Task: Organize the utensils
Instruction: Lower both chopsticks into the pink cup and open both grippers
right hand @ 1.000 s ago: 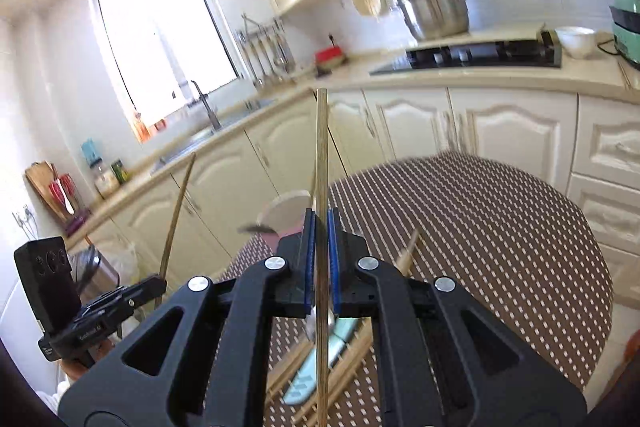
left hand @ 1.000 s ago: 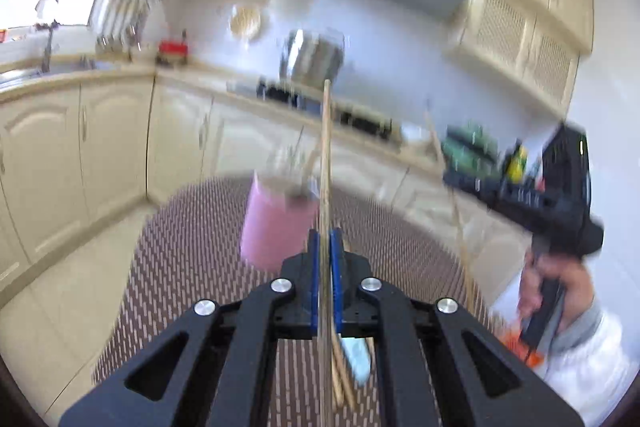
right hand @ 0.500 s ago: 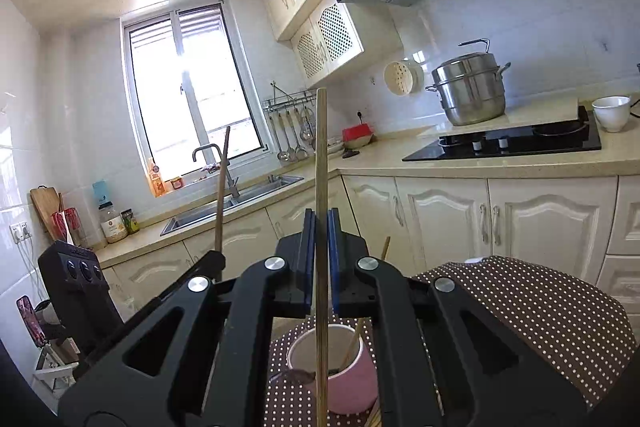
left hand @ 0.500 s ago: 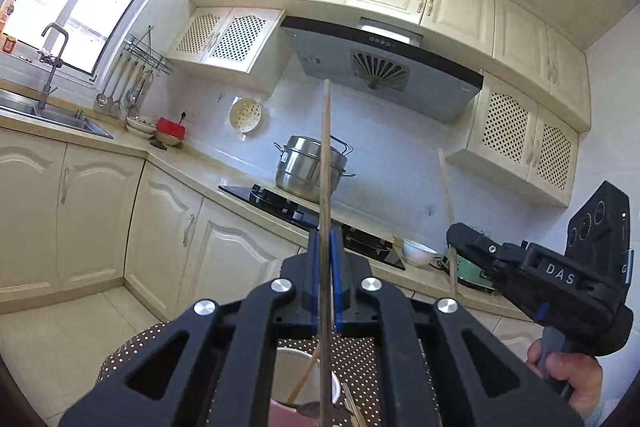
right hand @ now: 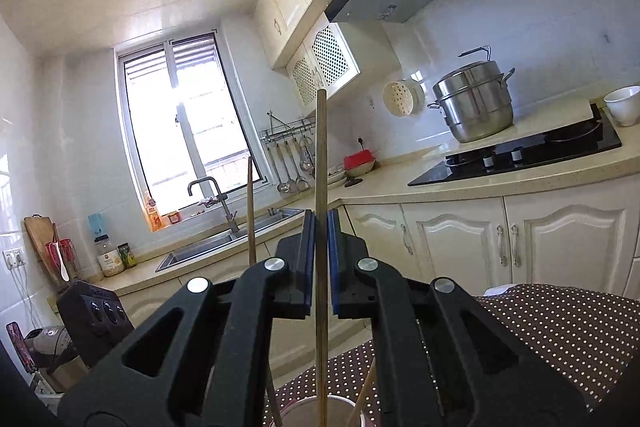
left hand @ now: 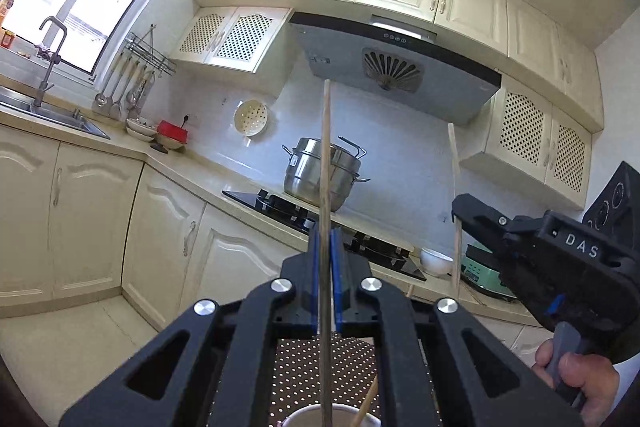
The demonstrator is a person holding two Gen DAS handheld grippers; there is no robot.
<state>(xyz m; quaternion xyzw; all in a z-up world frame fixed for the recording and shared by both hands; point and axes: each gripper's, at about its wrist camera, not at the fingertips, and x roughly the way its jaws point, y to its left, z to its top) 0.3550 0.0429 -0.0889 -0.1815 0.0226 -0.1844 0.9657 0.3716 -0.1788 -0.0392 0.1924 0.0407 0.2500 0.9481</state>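
My left gripper [left hand: 325,241] is shut on a wooden chopstick [left hand: 326,163] held upright, its lower end inside the pink cup [left hand: 332,415] below. My right gripper [right hand: 319,223] is shut on a second upright chopstick [right hand: 321,155], its lower end also in the cup [right hand: 320,413]. Another chopstick [left hand: 366,403] leans in the cup. The right gripper [left hand: 470,213] with its chopstick [left hand: 454,163] shows at the right of the left wrist view. The left gripper's chopstick [right hand: 251,211] shows in the right wrist view.
The cup stands on a round table with a brown dotted cloth [right hand: 560,331]. Behind are cream cabinets [left hand: 92,219], a sink [right hand: 224,241], a black hob [right hand: 520,155] with a steel pot [right hand: 474,103], and a white bowl [right hand: 622,105].
Both grippers have tilted up from the table to face the kitchen walls, bringing both chopsticks upright over the cup. The cup has dropped to the bottom edge of both views.
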